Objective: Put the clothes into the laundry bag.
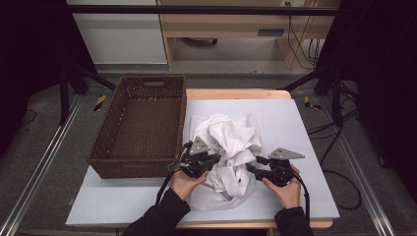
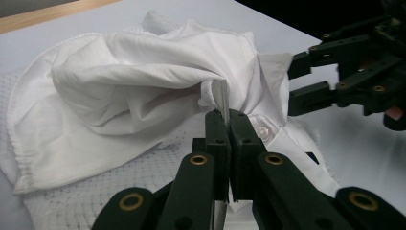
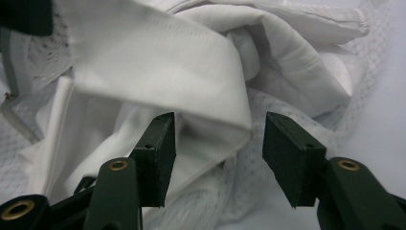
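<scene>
- A crumpled white garment lies on a white mesh bag, at the centre of the grey-topped bench.
- The left gripper, at the garment's 8 o'clock, has its jaws pressed together, pinching a thin grey strip at the cloth's edge.
- The right gripper, at 4 o'clock, has its jaws spread (a folded white hem lies between them, unpinched).
- A brown wicker basket sits at 9 o'clock.
</scene>
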Tool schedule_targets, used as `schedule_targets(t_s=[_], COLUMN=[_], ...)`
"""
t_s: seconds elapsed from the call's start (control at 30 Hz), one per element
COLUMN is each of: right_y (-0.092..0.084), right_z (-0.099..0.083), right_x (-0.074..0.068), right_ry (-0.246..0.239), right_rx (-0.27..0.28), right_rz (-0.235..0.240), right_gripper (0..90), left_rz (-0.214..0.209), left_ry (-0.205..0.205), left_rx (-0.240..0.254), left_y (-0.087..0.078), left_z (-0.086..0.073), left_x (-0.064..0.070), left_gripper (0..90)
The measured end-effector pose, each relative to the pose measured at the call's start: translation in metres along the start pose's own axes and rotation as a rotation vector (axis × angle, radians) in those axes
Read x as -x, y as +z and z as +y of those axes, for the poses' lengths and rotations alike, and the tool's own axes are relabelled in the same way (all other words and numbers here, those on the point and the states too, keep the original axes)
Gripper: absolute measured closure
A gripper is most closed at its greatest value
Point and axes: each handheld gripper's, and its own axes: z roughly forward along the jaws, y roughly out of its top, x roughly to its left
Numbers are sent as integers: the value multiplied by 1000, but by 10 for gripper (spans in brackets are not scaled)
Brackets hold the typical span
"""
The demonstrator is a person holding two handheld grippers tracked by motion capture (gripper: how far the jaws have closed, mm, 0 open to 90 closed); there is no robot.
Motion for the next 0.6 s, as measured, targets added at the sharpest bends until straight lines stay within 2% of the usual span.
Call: schedule_targets(t_s=[0.07,0.1,0.13,0.17,0.2,0.3,0.4,0.5,0.57,0.6], right_y=[4,3,-3,-9,-15,-33,-39,-29,-14,-5], right_z=[4,5,6,6,6,10,14,18,20,20], right_x=[1,-2,-5,-7,-10,-26,-49,-70,-77,-78], right_ry=[-1,-16,-35,-36,-37,-78,-153,-207,-218,-222], right_rx=[1,23,43,64,84,134,149,124,91,75], right_rz=[13,-1,-17,-9,6,45,87,114,121,117], right_gripper=[590,726,811,858,877,886,885,884,885,885], left_rz=[1,2,3,3,2,3,4,7,16,37], left_ry=[0,-3,-5,-8,-11,-28,-30,-20,-5,10], left_rx=[-2,-1,-1,0,-2,-5,-3,2,12,13], left_y=[0,-1,-1,-2,-2,-3,-6,-9,-12,-14], left_z=[0,0,0,0,0,1,6,12,17,19], left_x=[0,-1,-1,-2,-3,-5,-4,0,4,6], left_gripper=[879,879,878,879,880,881,883,884,884,885])
